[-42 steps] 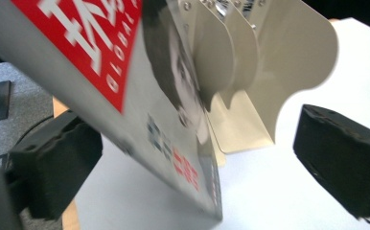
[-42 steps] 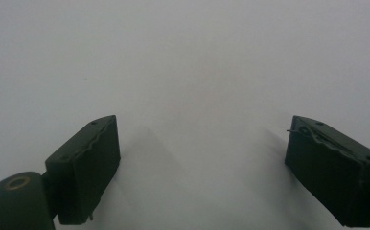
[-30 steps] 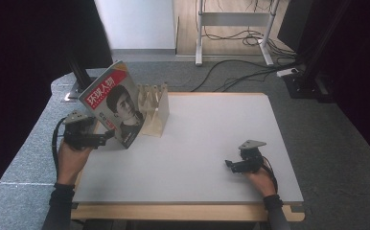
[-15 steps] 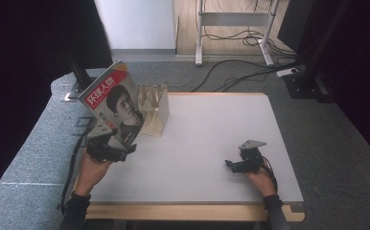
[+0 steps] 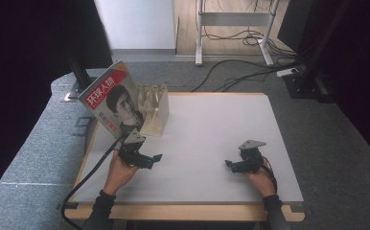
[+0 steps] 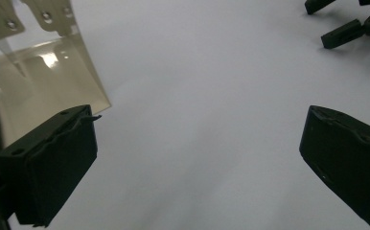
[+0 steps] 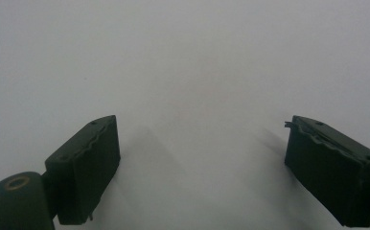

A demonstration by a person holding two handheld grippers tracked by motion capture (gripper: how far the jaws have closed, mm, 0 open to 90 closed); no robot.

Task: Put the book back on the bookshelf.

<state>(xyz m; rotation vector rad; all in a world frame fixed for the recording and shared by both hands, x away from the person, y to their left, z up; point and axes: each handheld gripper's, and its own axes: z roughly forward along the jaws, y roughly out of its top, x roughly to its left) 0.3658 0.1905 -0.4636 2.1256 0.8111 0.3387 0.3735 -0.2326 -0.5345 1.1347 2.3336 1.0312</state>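
A magazine [image 5: 113,103] with a red title band and a portrait cover leans upright in a clear acrylic rack [image 5: 155,109] at the table's back left. My left gripper [image 5: 155,159] rests on the white table [image 5: 212,124] just in front of the rack, open and holding nothing. In the left gripper view the rack's clear wall [image 6: 44,72] stands at the upper left, and the other gripper's fingertips [image 6: 343,32] show at the top right. My right gripper [image 5: 229,165] lies at the front right, open, its jaws wide apart over bare table [image 7: 192,76].
The table's front edge [image 5: 183,211] runs close to both forearms. Grey carpet [image 5: 39,143] surrounds the table. Cables and a metal frame [image 5: 236,28] stand on the floor beyond the far edge. A black cable [image 5: 85,184] trails from the left gripper off the table's left side.
My left gripper has let go of the magazine and moved right and toward the front, onto the table before the rack. The magazine stays leaning in the rack. The right gripper has not moved.
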